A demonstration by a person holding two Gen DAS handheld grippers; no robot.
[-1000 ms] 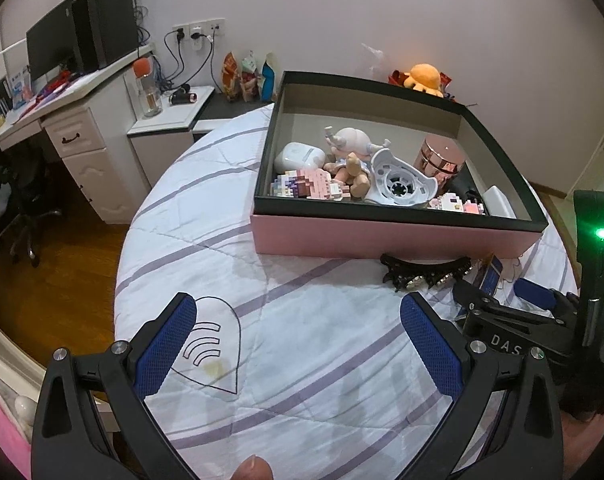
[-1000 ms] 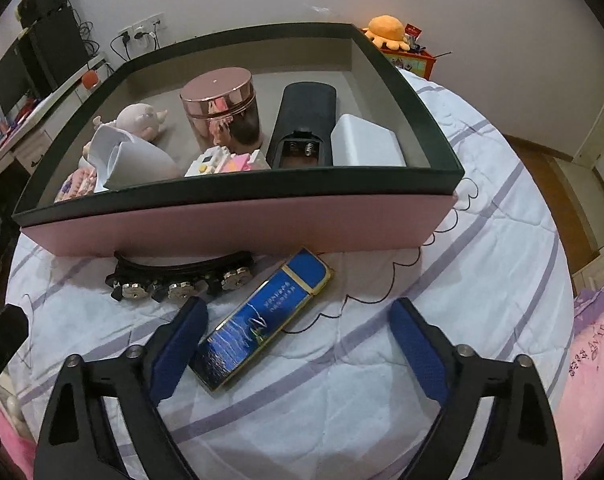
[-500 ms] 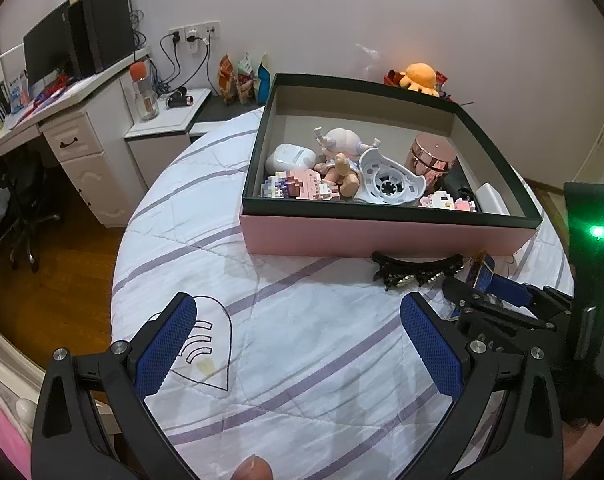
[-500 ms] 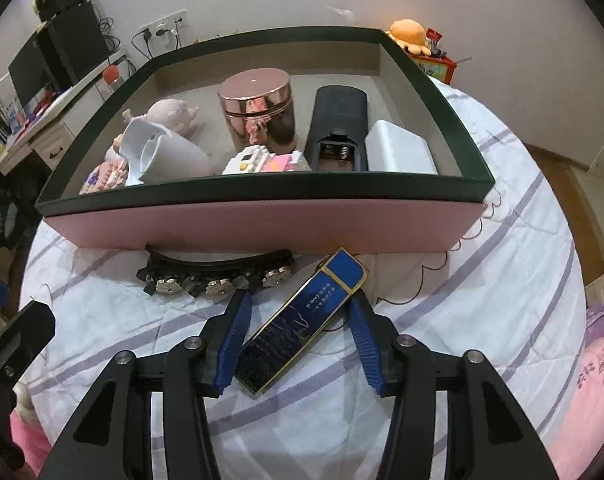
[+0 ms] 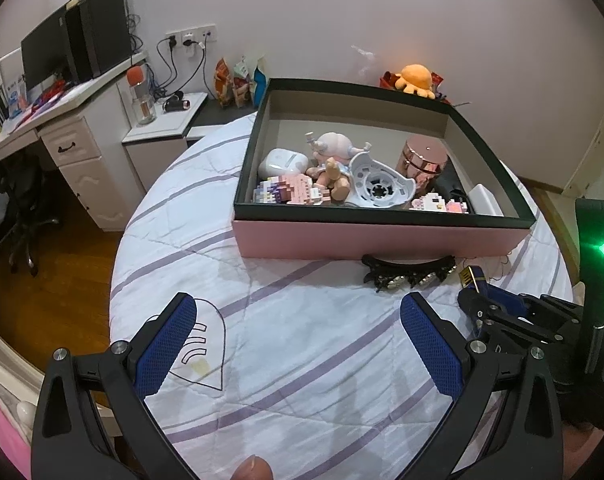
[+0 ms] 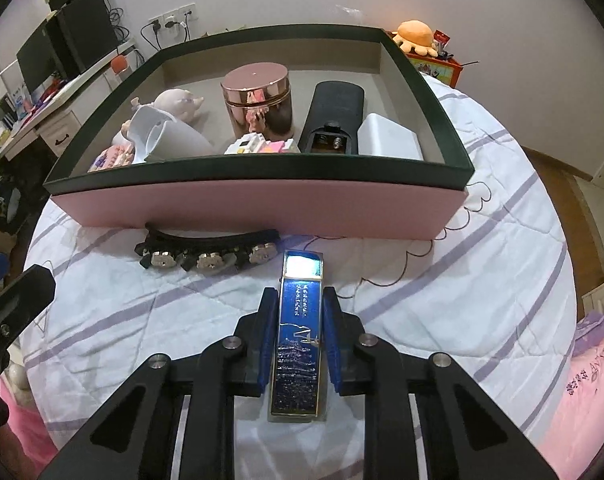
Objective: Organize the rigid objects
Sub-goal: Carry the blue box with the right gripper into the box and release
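While your left gripper (image 5: 298, 344) hovers with jaws spread over the quilted surface (image 5: 302, 320), your right gripper (image 6: 298, 336) pinches the blue lighter (image 6: 300, 332) before the pink box (image 6: 258, 208); lift it level over the rim.

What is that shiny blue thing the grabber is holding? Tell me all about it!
The blue case is long, flat and glossy, with a gold edge, tiny gold writing and a pagoda picture. Its far end glares brightly. The right gripper has its jaws shut on both long sides, pointing it at the pink box, beside the black hair clip.
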